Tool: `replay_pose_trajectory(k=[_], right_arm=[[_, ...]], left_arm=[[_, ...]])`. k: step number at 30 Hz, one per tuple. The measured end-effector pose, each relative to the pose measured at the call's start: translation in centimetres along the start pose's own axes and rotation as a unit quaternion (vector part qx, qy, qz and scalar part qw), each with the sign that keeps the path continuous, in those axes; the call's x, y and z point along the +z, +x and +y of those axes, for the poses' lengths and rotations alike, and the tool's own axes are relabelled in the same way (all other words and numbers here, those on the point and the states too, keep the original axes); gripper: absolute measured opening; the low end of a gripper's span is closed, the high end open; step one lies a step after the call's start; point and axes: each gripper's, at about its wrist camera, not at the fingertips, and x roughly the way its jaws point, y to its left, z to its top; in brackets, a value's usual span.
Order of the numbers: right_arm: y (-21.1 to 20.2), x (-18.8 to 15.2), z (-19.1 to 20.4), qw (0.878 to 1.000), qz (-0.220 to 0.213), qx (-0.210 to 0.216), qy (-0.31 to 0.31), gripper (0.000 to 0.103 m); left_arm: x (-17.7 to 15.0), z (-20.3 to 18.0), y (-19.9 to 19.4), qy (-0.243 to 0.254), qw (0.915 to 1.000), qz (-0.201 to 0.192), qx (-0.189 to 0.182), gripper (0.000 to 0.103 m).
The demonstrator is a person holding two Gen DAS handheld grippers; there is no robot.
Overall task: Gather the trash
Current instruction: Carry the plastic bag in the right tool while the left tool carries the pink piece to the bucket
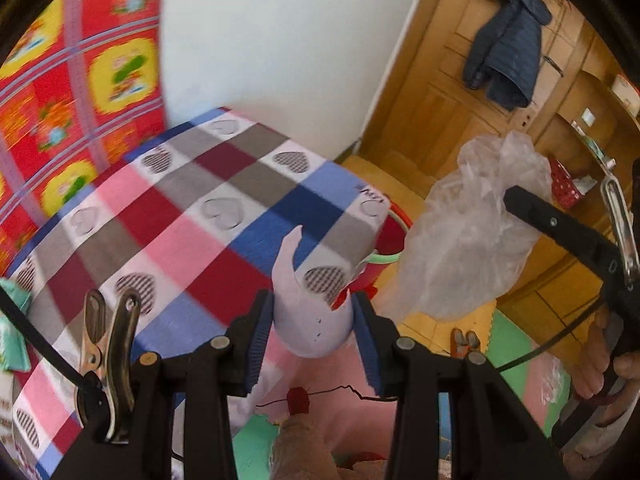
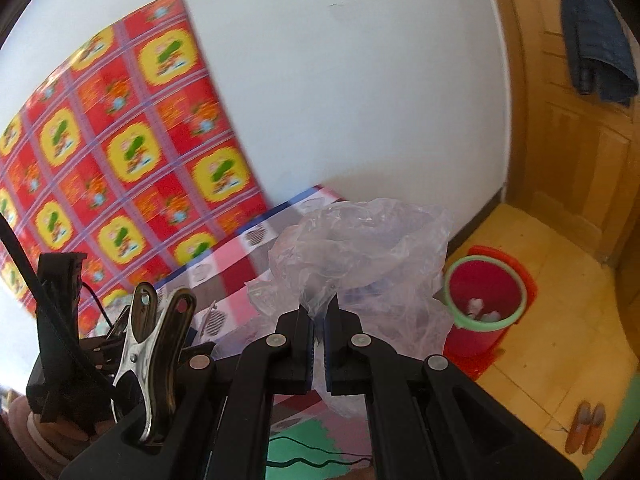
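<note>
My left gripper (image 1: 313, 300) is shut on a pale lilac, jagged shell-like piece (image 1: 310, 328), its blue pads pressing both sides, above the table's near corner. A crumpled clear plastic bag (image 2: 360, 248) bunches out of my right gripper (image 2: 319, 308), whose jaws are shut on it. In the left wrist view the same bag (image 1: 472, 236) hangs to the right from the right gripper (image 1: 510, 196). A red bin with a green rim (image 2: 484, 292) stands on the floor past the table, with white scraps inside. In the left wrist view the bin (image 1: 394, 236) is mostly hidden behind the table edge.
The checked heart-print tablecloth (image 1: 180, 208) covers the table against a white wall with a red and yellow patterned sheet (image 2: 120, 152). A wooden door with a navy jacket (image 1: 508, 40) lies beyond. Shoes (image 2: 586, 428) and foam mats lie on the floor.
</note>
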Motion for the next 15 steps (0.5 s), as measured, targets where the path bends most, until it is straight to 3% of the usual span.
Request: replay_pose_trajectory(k=[15], right_arm=[[2.4, 5.3, -10.8, 0.997, -0.006, -0.058, 0.043, 0.004]], left_arm=[[8.5, -6.6, 8.7, 0.048, 0.9978, 0.013, -0.044, 0.042]])
